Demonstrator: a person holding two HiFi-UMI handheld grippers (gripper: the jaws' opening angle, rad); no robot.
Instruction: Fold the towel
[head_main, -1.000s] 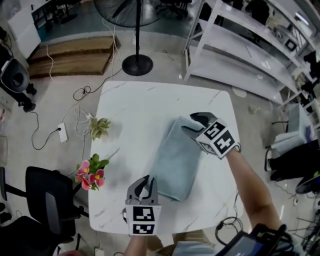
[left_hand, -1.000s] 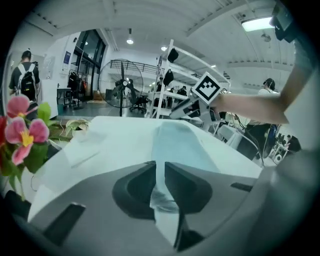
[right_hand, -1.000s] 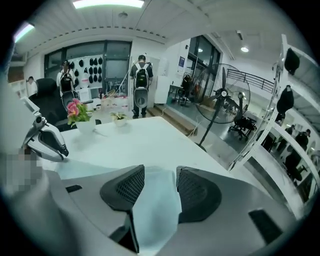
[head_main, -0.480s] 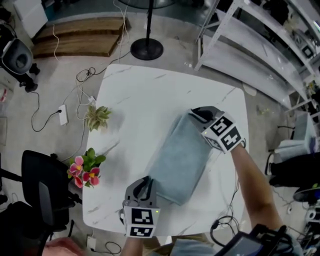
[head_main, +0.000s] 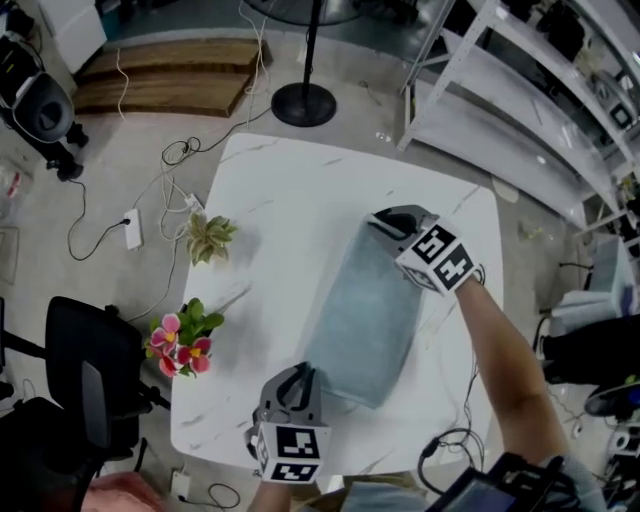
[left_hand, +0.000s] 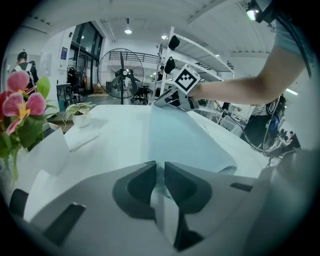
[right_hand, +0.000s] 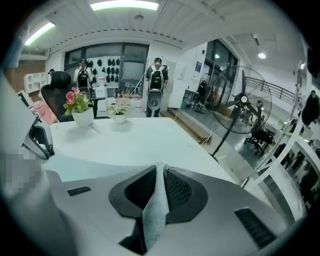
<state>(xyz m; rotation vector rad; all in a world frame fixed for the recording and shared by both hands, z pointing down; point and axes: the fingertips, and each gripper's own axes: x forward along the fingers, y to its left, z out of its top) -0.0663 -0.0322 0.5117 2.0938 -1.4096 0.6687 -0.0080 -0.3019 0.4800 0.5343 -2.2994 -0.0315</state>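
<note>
Towel (head_main: 365, 315) lies on the bench (head_main: 280, 200) as a long narrow strip, apparently folded once already; left gripper (head_main: 298, 376) pinches its near end, right gripper (head_main: 380, 222), jaws just closing, clamps the far corner, so an end-to-end fold seems left.

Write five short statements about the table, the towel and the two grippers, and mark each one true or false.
1. The pale blue terry towel lies on the white marble-look table. True.
2. The right gripper is empty. False: its jaws, which have just been closing, pinch the towel's far corner.
3. The left gripper grips the towel's near corner. True.
4. The pink-flowered potted plant stands on the towel. False: it stands at the table's left edge, apart from the towel.
5. The small green potted plant lies on the floor. False: it stands on the table.
</note>
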